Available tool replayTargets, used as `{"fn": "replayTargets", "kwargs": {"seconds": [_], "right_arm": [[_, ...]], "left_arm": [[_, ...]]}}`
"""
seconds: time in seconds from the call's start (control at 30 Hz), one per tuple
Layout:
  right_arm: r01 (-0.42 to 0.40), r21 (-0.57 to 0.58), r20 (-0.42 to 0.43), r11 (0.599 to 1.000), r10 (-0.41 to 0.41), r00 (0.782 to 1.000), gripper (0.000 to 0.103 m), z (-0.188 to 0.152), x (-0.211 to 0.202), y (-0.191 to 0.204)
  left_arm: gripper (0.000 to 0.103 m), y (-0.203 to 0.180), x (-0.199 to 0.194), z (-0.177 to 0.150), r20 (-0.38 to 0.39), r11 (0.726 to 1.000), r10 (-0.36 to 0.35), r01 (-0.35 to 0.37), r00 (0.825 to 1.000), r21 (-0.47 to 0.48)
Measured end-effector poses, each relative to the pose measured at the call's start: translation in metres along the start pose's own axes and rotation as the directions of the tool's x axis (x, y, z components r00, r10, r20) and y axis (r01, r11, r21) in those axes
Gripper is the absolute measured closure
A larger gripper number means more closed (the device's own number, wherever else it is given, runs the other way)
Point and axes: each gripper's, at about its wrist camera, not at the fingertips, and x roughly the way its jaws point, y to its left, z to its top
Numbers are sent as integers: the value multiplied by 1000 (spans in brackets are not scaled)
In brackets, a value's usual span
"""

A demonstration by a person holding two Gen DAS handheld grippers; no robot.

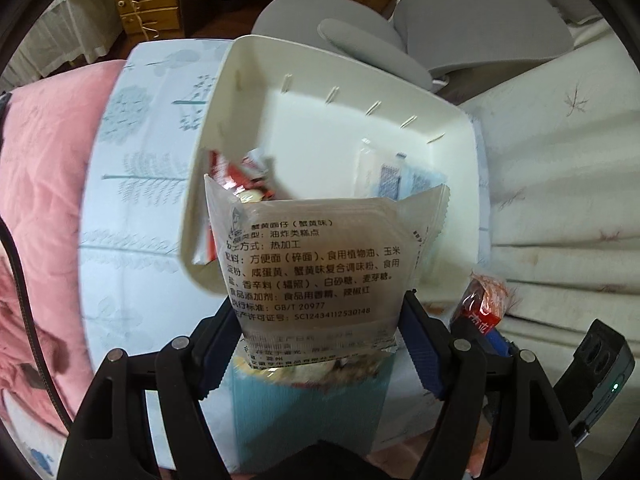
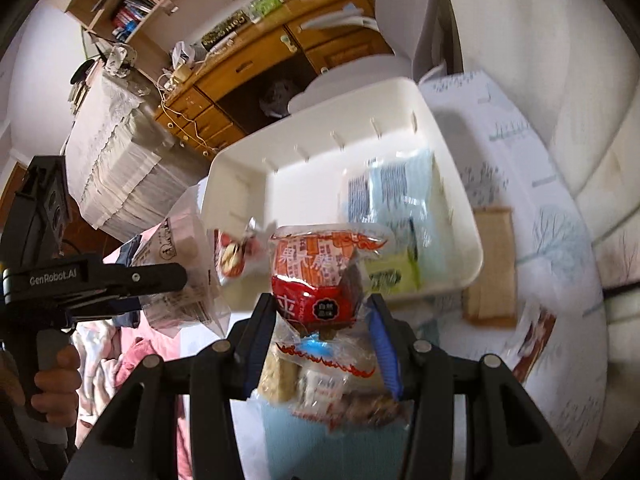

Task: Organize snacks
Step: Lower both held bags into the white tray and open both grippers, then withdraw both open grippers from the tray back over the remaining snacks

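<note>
1. Our left tongs (image 1: 320, 332) are clamped on the lower end of a translucent silver snack packet (image 1: 316, 264) printed with black Chinese text, and hold it upright.
2. That packet hangs just in front of the near wall of a white plastic bin (image 1: 304, 104), which rests on a pale blue leaf-print cloth (image 1: 132, 200) spread over the bed.
3. Our right tongs (image 2: 320, 320) are clamped on a red-and-orange wrapped snack (image 2: 316, 276), gripped at its lower part, with its top reaching up to the bin's near rim (image 2: 440, 280).
4. From the right wrist camera, our left tongs (image 2: 160, 280) appear at the left side, with the silver packet (image 2: 180, 276) beside the bin's near-left corner.
5. Inside the bin lie a red snack packet (image 1: 240, 176) by the near-left corner and pale blue packets (image 2: 396, 184) toward the right wall; a green-yellow packet (image 2: 394, 274) sits by the near wall.
6. A tan packet (image 2: 490, 264) lies on the cloth just outside the bin's right wall.
7. Below both tongs a light blue ribbed container (image 1: 312, 412) holds more wrapped snacks (image 2: 320, 388), though blur hides their detail.
8. A pink blanket (image 1: 44, 184) covers the bed's left side.
</note>
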Motion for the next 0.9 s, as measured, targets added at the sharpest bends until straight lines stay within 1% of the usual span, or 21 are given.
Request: {"fn": "replayTargets", "kwargs": {"seconds": [0.17,0.3,0.37,0.43,0.47,0.5,0.57,0.63,0.8,0.9], "right_arm": [[-2,-34,51,999,3,999,55,8,3,-8],[-10,-63,78,998,15,997,53,15,5,-12],[-12,-74,83,997,18,996,53,17,6,-13],[-13,-79,93,997,21,995,53,17,6,-13],[-17,-79,97,997,24,995,52,18,6,-13],[-20,-80,98,997,28,995,51,18,5,-13],[1,-83,96,997,7,995,35,18,5,-12],[14,-77,110,997,-5,994,31,16,0,-10],[27,-46,128,999,-21,992,30,5,-13,-5],[45,-40,151,998,-38,988,30,-7,-26,0]], "left_arm": [[28,-6,17,11,44,998,-57,57,997,-17],[26,-12,25,16,86,998,-60,61,994,-9],[23,-14,27,18,99,998,-58,60,993,-13],[20,-14,28,19,102,997,-78,81,992,-21],[14,-15,28,19,100,996,-81,84,992,-20],[10,-15,27,18,99,997,-79,81,992,-17],[10,-17,25,17,100,997,-73,74,992,-2],[10,-19,19,12,107,996,-88,86,990,22],[10,-15,-3,-7,149,989,-144,138,978,52],[10,-8,-15,-23,164,985,-170,162,972,60]]}}
